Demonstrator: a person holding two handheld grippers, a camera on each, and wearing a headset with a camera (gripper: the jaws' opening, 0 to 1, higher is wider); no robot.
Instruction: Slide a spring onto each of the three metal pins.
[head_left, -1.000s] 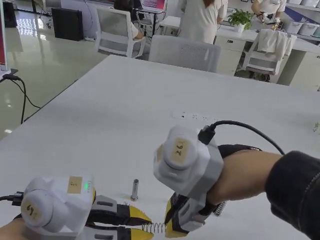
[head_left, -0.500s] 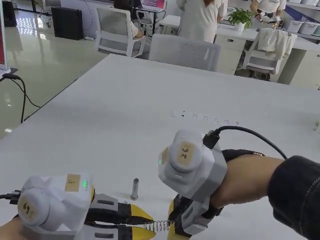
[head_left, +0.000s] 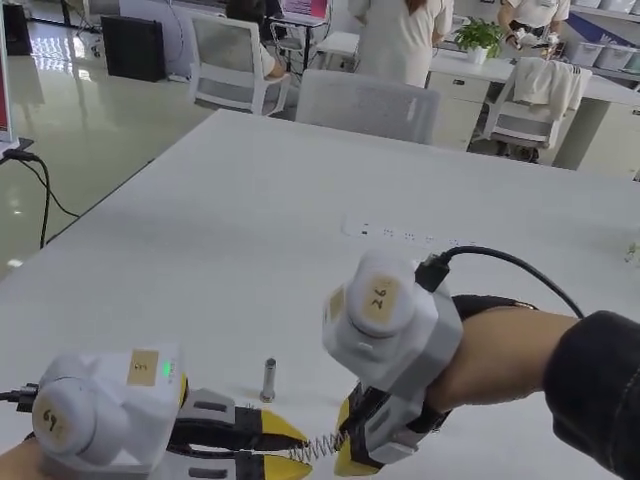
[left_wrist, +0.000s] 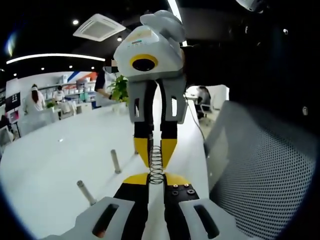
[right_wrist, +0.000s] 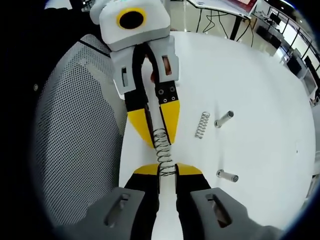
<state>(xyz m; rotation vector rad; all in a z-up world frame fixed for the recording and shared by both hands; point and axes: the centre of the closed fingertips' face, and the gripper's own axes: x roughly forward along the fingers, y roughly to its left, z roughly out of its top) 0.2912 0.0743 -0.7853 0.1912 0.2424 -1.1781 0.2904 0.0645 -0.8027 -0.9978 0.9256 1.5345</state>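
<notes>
A thin steel spring (head_left: 318, 447) spans the short gap between my two grippers, just above the white table. My left gripper (head_left: 298, 447), low on the left, is shut on one end of the spring (left_wrist: 156, 162). My right gripper (head_left: 346, 455) faces it and is shut on the other end (right_wrist: 163, 147). One metal pin (head_left: 268, 380) stands upright on the table just beyond the left gripper's tips. Two pins (left_wrist: 115, 161) (left_wrist: 86, 192) stand left of the jaws in the left gripper view. A second, loose spring (right_wrist: 202, 125) lies by a pin (right_wrist: 223, 119), with another pin (right_wrist: 227, 175) nearer.
The white table (head_left: 300, 200) stretches far ahead, with a row of small marks (head_left: 405, 235) at mid-table. Grey chairs (head_left: 370, 105) stand at its far edge, with people behind. A mesh chair back (right_wrist: 75, 125) is close beside the table's near edge.
The right gripper has lifted and shifted a little to the right, so the spring between the grippers now slants instead of lying level. Both grippers keep their hold.
</notes>
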